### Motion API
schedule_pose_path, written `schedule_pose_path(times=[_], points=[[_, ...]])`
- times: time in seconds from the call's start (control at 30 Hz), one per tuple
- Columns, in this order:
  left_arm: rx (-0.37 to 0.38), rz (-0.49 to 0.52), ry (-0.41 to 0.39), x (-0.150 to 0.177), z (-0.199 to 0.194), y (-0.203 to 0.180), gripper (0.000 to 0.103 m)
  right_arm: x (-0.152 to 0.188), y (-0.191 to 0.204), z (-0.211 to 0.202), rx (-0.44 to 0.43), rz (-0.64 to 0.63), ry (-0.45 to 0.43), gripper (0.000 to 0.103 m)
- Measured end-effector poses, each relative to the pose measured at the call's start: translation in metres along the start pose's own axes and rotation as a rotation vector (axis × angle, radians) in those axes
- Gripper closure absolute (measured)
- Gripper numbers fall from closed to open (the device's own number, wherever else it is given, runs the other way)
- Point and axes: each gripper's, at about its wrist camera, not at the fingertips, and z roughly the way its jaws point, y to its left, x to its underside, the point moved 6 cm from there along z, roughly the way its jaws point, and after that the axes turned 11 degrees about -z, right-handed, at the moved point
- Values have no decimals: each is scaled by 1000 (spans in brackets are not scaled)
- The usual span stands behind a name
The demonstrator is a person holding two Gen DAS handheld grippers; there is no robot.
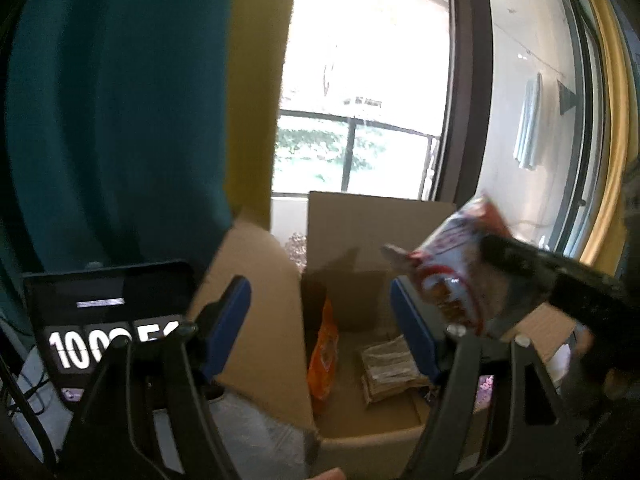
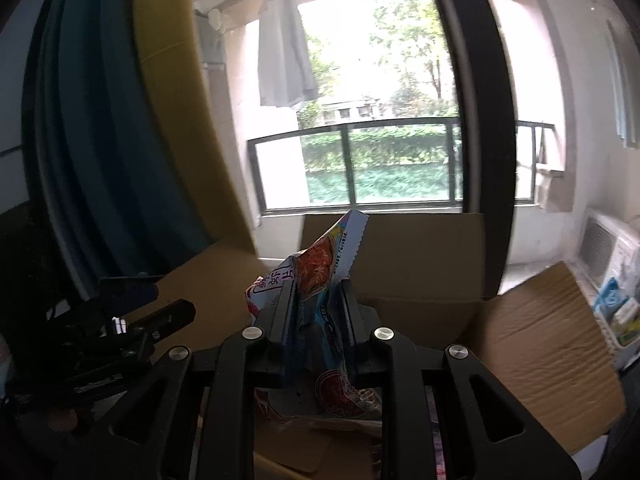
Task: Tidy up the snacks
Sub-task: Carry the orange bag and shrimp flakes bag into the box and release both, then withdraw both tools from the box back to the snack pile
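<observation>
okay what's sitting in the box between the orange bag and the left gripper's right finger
In the left wrist view, a clear-wrapped tan packet lies on the cardboard box floor, between the orange bag standing at the left wall and that blue-padded finger.

Brown cardboard box (image 1: 360, 240), orange packet (image 1: 323, 356), red-and-white snack bag (image 1: 448, 264).

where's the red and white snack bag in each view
Left wrist: the snack bag is at right of centre, above the open box, held by the right gripper that comes in from the right.
Right wrist: the bag is at lower centre, pinched between the right gripper's fingers.
Shared landmark: the box's upright back flap under the window.
</observation>
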Motion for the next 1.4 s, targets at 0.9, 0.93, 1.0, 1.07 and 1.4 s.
schedule_pose_path(times=[0.9, 0.93, 1.0, 1.07, 1.4], points=[[101, -57, -11, 37, -103, -7, 19, 24, 37, -82, 98, -96, 52, 39], [105, -55, -10, 38, -107, -8, 19, 27, 39, -87, 100, -96, 52, 39], [114, -53, -14, 41, -117, -13, 19, 32, 42, -97, 104, -96, 54, 39], [123, -52, -21, 43, -126, -17, 19, 35, 44, -106, 110, -99, 48, 39], [148, -26, -19, 59, -156, -44, 19, 49, 44, -147, 121, -89, 32, 39]])
